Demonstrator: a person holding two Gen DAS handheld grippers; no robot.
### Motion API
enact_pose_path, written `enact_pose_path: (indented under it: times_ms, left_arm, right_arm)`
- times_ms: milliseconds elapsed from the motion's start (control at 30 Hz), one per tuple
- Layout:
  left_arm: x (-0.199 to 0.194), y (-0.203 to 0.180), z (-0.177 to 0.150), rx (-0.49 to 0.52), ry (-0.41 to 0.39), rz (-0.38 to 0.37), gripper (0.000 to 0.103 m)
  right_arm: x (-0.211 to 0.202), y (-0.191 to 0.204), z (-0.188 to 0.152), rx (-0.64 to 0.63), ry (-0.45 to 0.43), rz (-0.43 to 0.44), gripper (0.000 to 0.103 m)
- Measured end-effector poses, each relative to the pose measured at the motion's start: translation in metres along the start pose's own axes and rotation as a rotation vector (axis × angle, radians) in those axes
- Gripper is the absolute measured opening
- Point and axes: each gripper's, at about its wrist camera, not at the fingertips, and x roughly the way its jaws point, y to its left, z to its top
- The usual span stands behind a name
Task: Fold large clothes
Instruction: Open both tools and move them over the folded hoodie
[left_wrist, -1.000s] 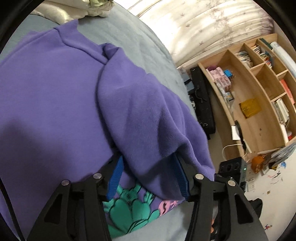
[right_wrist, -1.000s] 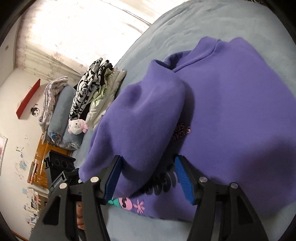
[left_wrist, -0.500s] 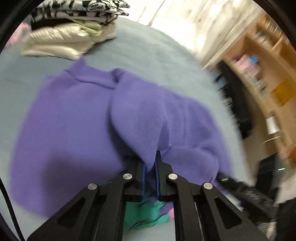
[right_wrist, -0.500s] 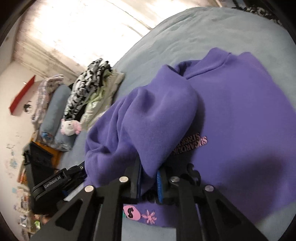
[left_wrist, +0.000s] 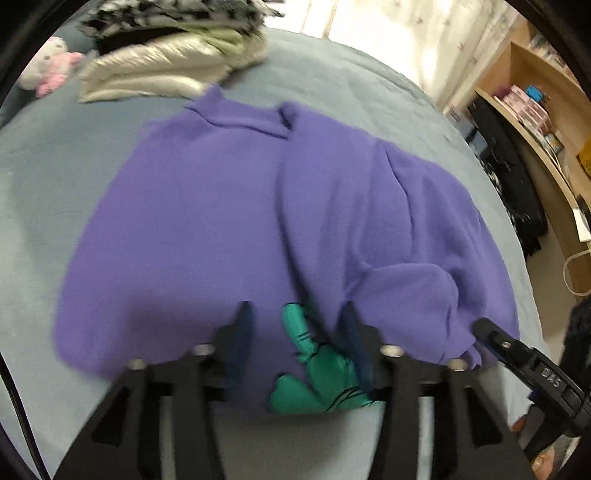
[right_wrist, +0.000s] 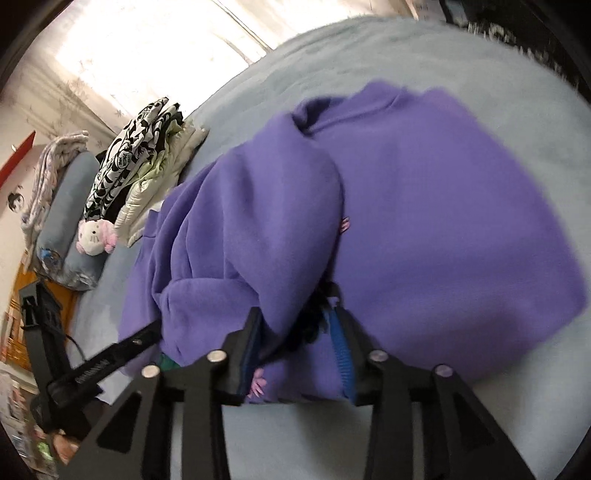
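Note:
A purple sweatshirt (left_wrist: 207, 221) lies flat on the grey-blue bed (left_wrist: 48, 173), collar away from me. Its one sleeve (left_wrist: 369, 221) is folded across the body. My left gripper (left_wrist: 297, 321) hovers over the hem; its jaws are opening, and only the green print (left_wrist: 314, 373) shows below the gap. In the right wrist view the folded sleeve (right_wrist: 258, 221) drapes down between the fingers of my right gripper (right_wrist: 297, 325). Those jaws are opening too, and the pads do not press the cloth. Each gripper also shows at the edge of the other's view.
A stack of folded clothes (left_wrist: 166, 62) and a pink-and-white plush toy (left_wrist: 48, 70) sit at the far end of the bed. A wooden bookshelf (left_wrist: 535, 110) stands off the bed's side. In the right wrist view a rolled grey pillow (right_wrist: 62, 221) lies beyond the stack (right_wrist: 147, 155).
Both grippers closed on the folded sleeve half a second ago and have since let go. Both have drawn back and upward, and the sleeve now rests across the body.

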Motion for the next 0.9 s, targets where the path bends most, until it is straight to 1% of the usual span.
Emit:
enact_pose_path:
  times_ms: [67, 133, 200, 233, 267, 333, 400, 467, 533, 633, 733, 767, 800, 833, 867, 900]
  left_arm:
    - [-0.015, 0.004, -0.004, -0.002, -0.049, 0.033, 0.054]
    - [-0.030, 0.005, -0.003, 0.015, -0.102, 0.049, 0.054]
    - [-0.038, 0.003, 0.000, 0.033, -0.142, 0.042, 0.044]
    - [-0.040, 0.000, 0.003, 0.045, -0.156, 0.020, 0.030]
    - [-0.043, -0.003, 0.005, 0.053, -0.162, 0.000, 0.023]
    - [-0.041, -0.017, 0.015, 0.065, -0.173, -0.041, 0.021]
    - [-0.034, -0.024, 0.029, 0.084, -0.195, -0.073, 0.017]
    - [-0.025, -0.034, 0.039, 0.102, -0.221, -0.089, 0.014]
    - [-0.013, -0.041, 0.050, 0.108, -0.229, -0.102, 0.012]
    - [0.010, -0.045, 0.061, 0.096, -0.199, -0.111, 0.010]
    - [0.035, -0.049, 0.063, 0.106, -0.162, -0.080, 0.010]
    - [0.044, -0.048, 0.063, 0.114, -0.148, -0.056, 0.010]
    - [0.051, -0.045, 0.062, 0.118, -0.143, -0.028, 0.010]
    - [0.054, -0.040, 0.060, 0.121, -0.151, -0.012, 0.009]
    - [0.056, -0.036, 0.059, 0.122, -0.159, -0.006, 0.009]
    - [0.058, -0.032, 0.058, 0.117, -0.162, -0.019, 0.009]
  right_arm:
    - [-0.015, 0.006, -0.002, -0.033, -0.057, -0.016, 0.039]
    - [-0.026, 0.013, -0.002, -0.076, -0.104, -0.009, 0.039]
    - [-0.029, 0.024, 0.001, -0.131, -0.115, 0.002, 0.038]
    - [-0.027, 0.032, 0.005, -0.168, -0.117, 0.005, 0.038]
    - [-0.025, 0.037, 0.007, -0.189, -0.123, 0.010, 0.038]
    - [-0.016, 0.049, 0.016, -0.226, -0.131, 0.023, 0.037]
    - [-0.004, 0.062, 0.026, -0.249, -0.132, 0.053, 0.031]
    - [0.012, 0.073, 0.038, -0.270, -0.133, 0.070, 0.030]
    - [0.028, 0.076, 0.049, -0.269, -0.115, 0.079, 0.030]
    - [0.052, 0.080, 0.058, -0.277, -0.090, 0.059, 0.030]
    - [0.069, 0.072, 0.063, -0.292, -0.077, 0.015, 0.029]
    - [0.073, 0.067, 0.064, -0.301, -0.084, -0.023, 0.022]
    - [0.074, 0.061, 0.064, -0.304, -0.090, -0.055, 0.010]
    - [0.075, 0.049, 0.065, -0.291, -0.092, -0.076, 0.004]
    - [0.075, 0.041, 0.065, -0.273, -0.093, -0.060, 0.000]
    - [0.075, 0.033, 0.066, -0.247, -0.089, -0.018, 0.000]
